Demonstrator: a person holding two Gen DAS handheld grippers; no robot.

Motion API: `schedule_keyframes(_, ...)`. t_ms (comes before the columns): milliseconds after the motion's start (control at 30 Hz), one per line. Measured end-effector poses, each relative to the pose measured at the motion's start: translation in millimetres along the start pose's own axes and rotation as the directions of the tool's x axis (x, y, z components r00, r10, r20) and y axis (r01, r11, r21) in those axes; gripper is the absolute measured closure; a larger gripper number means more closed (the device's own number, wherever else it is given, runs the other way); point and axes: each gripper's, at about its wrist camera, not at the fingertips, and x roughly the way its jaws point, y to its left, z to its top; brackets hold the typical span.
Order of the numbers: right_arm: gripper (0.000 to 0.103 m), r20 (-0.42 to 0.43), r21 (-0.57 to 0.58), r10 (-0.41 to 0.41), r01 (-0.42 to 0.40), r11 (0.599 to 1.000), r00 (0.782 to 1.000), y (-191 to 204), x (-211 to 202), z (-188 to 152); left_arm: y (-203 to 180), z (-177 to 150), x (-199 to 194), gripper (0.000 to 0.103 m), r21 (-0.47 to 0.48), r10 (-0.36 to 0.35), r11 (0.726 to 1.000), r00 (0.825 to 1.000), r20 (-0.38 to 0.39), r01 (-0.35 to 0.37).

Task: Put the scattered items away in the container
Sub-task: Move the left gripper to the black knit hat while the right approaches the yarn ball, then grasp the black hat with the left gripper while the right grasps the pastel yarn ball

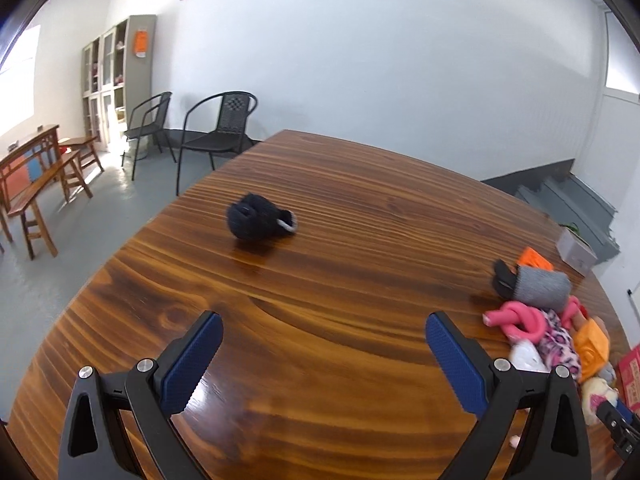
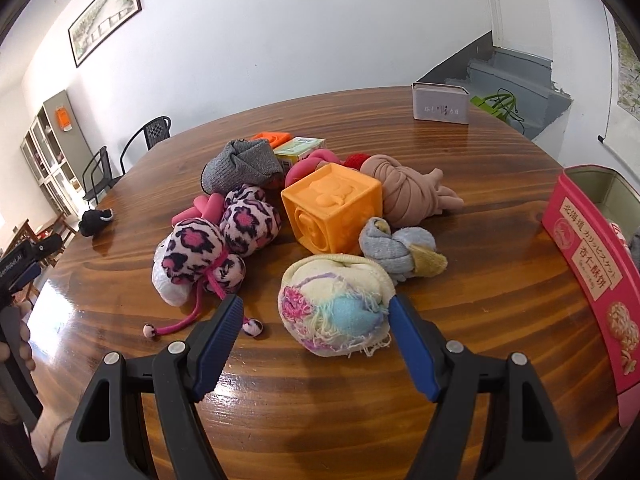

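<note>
A pile of items lies on the round wooden table (image 2: 360, 420): a pastel sock ball (image 2: 334, 304), an orange cube (image 2: 332, 206), a pink leopard sock bundle (image 2: 224, 236), a grey sock roll (image 2: 240, 168), a tan stocking bundle (image 2: 404, 192) and a grey-yellow sock (image 2: 400, 250). My right gripper (image 2: 316, 320) is open around the pastel ball, its right pad touching it. The red biscuit box (image 2: 592, 264) stands open at the right. A black sock ball (image 1: 256, 220) lies alone ahead of my open, empty left gripper (image 1: 324, 336).
A grey tin (image 2: 440, 102) stands at the table's far edge. An orange tray (image 2: 272, 136) and a small carton (image 2: 300, 148) lie behind the pile. Black chairs (image 1: 216, 128) and a wooden bench (image 1: 36, 188) stand on the floor beyond the table.
</note>
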Motion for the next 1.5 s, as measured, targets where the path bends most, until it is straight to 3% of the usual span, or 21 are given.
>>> schedule_keyframes(433,0.025,-0.008,-0.057,-0.112,0.112,0.992,0.994,13,14,1,55,57,70,0.0,-0.018,0.113,0.993,0.994,0.012,-0.113)
schedule_keyframes(667,0.025,-0.028,-0.025,-0.106,0.105,0.994,0.994,9,21,4,58,69,113,0.0,0.055,0.14,0.989,0.99,0.001,-0.14)
schedule_keyframes(800,0.025,-0.029,-0.024,-0.107,0.107,0.994,0.994,10,21,3,62,79,142,0.0,0.065,0.118,0.991,0.992,-0.049,-0.115)
schedule_keyframes(900,0.025,-0.032,-0.019,-0.106,0.105,0.994,0.994,9,22,4,67,83,164,0.001,0.035,0.101,0.995,0.986,-0.133,-0.098)
schedule_keyframes(1033,0.025,-0.041,-0.012,-0.1,0.099,0.995,0.994,8,24,4,70,83,181,0.021,-0.006,0.059,0.998,0.979,-0.194,-0.061)
schedule_keyframes(1200,0.025,-0.045,-0.011,-0.095,0.095,0.995,0.994,7,25,4,72,86,188,0.022,-0.033,0.035,0.999,0.981,-0.193,-0.042)
schedule_keyframes(1267,0.025,-0.044,-0.01,-0.093,0.092,0.996,0.995,7,25,4,72,86,189,0.037,-0.04,0.027,0.999,0.979,-0.2,-0.036)
schedule_keyframes(1400,0.025,-0.046,-0.011,-0.083,0.083,0.996,0.995,7,25,3,71,84,187,0.047,-0.042,0.02,0.999,0.981,-0.195,-0.028)
schedule_keyframes(1500,0.025,-0.052,-0.015,-0.076,0.076,0.997,0.996,8,26,3,69,83,184,0.047,-0.053,0.022,0.998,0.982,-0.189,-0.032)
